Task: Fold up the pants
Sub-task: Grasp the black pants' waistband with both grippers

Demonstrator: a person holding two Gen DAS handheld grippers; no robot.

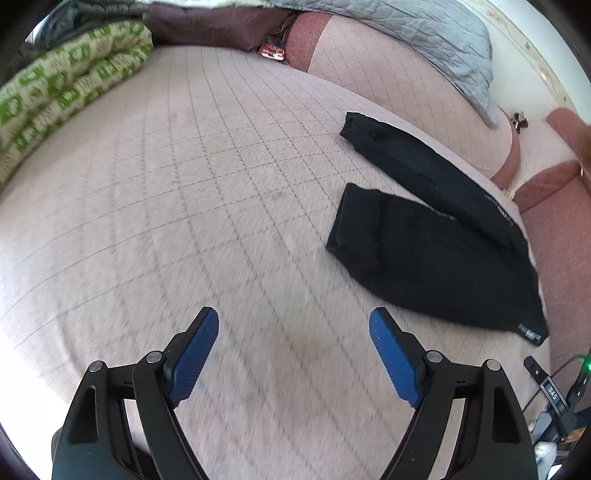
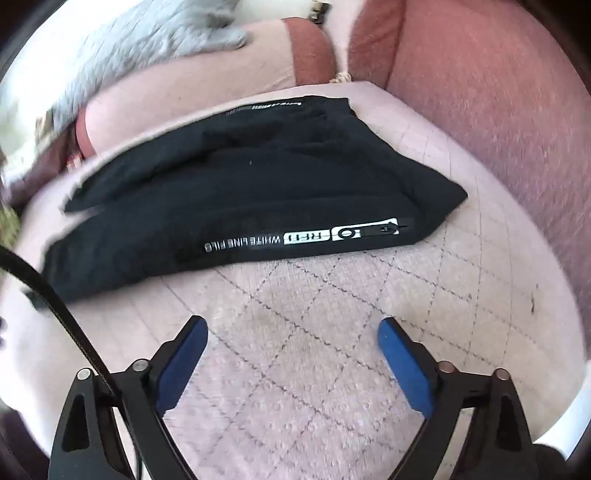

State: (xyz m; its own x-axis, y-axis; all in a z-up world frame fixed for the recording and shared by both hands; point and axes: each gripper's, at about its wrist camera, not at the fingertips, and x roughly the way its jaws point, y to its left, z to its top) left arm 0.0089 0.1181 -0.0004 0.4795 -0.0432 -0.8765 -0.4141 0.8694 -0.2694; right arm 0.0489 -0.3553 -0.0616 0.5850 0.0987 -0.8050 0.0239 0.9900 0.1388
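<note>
Black pants lie flat on the pink checked bedspread, at the right in the left wrist view, legs spread apart pointing away. My left gripper is open and empty, above the bedspread, to the left of and short of the pants. In the right wrist view the pants lie just ahead, waist end with white lettering toward me. My right gripper is open and empty, a little short of the pants' near edge.
A green and white quilt lies along the left edge of the bed. Dark cushions and a grey blanket lie at the far side. Reddish pillows sit at the right. A black cable crosses the left.
</note>
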